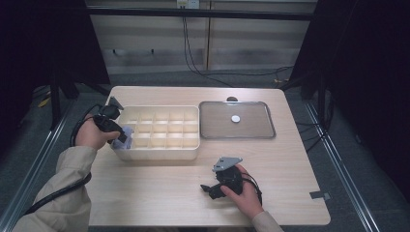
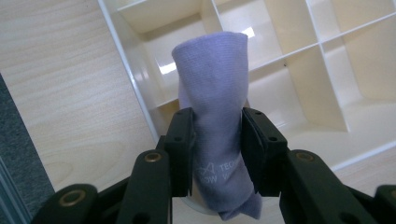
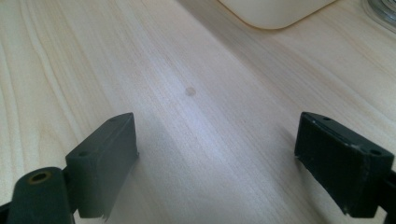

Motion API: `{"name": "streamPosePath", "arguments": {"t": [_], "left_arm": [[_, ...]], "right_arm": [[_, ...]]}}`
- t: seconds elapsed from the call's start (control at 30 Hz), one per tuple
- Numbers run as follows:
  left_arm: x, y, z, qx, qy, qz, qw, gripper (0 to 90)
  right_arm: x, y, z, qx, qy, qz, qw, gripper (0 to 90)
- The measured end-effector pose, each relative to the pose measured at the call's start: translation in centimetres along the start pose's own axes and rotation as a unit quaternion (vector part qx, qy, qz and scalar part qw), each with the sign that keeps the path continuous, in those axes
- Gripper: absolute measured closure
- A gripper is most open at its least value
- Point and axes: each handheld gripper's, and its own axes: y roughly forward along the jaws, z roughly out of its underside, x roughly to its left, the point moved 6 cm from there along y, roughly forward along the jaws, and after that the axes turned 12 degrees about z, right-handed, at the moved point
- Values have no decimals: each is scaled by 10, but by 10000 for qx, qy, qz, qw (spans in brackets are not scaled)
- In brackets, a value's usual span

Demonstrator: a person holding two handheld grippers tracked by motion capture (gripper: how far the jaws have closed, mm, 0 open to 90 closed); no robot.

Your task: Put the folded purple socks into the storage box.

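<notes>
One table (image 1: 290, 193) bears a box (image 1: 159, 153) of cells at ten o'clock and its clear lid (image 1: 237, 135) at one o'clock, set aside so the cells lie open; the left gripper (image 2: 217, 149) holds a rolled lilac sock (image 2: 212, 93) over the box's nine o'clock edge, jaws flanking it, likely to drop it into a cell; the right gripper (image 3: 217, 163) idles at six o'clock, jaws wide, empty; the sock's print is cut off, and whether the pads still press is unclear
</notes>
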Motion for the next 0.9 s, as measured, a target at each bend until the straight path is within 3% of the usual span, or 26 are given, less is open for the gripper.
{"name": "streamPosePath", "arguments": {"t": [0.9], "left_arm": [[-2,-25,-8,-46,-43,-18,10000,664]], "right_arm": [[0,0,0,-7,-12,1,10000,124]]}}
